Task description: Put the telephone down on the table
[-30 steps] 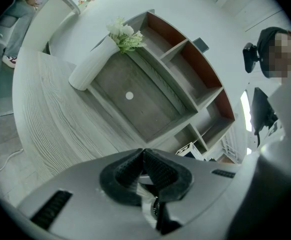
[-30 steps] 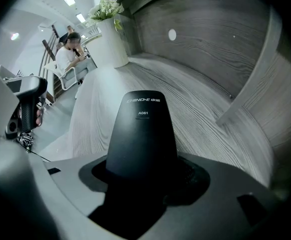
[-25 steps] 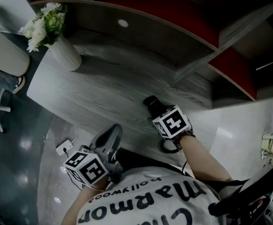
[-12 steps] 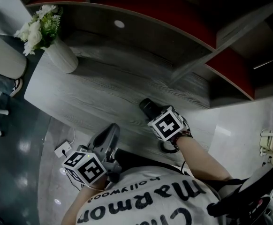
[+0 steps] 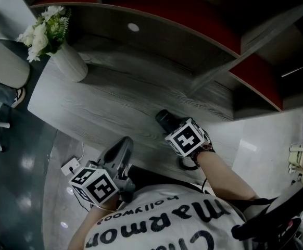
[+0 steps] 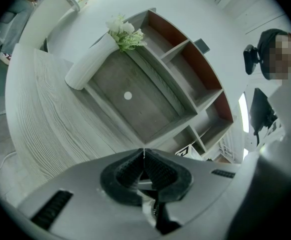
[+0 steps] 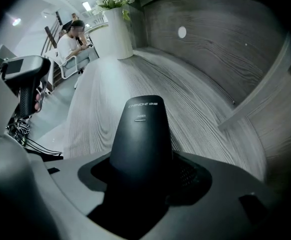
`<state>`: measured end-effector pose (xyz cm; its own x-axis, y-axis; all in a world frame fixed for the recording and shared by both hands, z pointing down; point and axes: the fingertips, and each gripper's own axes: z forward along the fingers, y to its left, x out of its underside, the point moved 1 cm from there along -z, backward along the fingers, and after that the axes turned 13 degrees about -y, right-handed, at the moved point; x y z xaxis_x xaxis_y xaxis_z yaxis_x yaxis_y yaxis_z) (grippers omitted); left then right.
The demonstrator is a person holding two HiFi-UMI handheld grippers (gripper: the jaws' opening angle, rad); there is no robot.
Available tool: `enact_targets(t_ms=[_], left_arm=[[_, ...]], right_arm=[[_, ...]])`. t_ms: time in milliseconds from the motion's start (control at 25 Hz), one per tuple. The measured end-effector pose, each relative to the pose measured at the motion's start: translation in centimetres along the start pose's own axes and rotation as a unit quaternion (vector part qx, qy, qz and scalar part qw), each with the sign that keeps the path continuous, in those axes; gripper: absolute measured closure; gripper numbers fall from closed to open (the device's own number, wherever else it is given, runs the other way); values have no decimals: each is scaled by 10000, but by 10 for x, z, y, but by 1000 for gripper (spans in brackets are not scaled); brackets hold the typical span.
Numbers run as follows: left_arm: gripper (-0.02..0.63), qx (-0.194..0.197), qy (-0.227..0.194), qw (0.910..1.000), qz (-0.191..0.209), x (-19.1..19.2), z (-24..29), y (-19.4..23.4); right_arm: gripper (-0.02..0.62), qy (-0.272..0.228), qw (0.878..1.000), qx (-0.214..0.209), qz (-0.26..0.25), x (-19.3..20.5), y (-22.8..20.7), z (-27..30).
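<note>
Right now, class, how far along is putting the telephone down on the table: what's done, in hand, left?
Done: the telephone is over the table. In hand: the right gripper clamps it; whether it touches the wood cannot be told. Left: set it down, open the jaws. The left gripper is shut, empty, off the table's edge.

Black telephone (image 7: 140, 129) in hand-held gripper (image 7: 141, 176), wood-grain table (image 7: 100, 99)
</note>
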<state>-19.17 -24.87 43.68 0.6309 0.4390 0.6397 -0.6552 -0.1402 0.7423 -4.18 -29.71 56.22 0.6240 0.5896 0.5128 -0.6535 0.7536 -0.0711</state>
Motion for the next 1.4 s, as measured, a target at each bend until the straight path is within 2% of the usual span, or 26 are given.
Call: enact_targets(t_ms=[80,360,760,1120,1400], left_arm=[[590,-5,-2,10000,-7,0,-1,0],[589,-32,-38,10000,-16,-1,-8,2],[589,16,-28,10000,-41,2,-16,4],[589,64,-36,10000,-9,1,-23,5],[590,144,-49,9999,24,-1,-29,6]], right_arm=[[290,33,10000,-51,-13,0,3,0],[290,-40,9999,37,-163,-2,6,1],[259,-227,9981,445,-353,-4,2,-3],[239,-382,9977,552,-110,-2,-4,-5],[239,-804,9942,686,216,-22,-12,-20]])
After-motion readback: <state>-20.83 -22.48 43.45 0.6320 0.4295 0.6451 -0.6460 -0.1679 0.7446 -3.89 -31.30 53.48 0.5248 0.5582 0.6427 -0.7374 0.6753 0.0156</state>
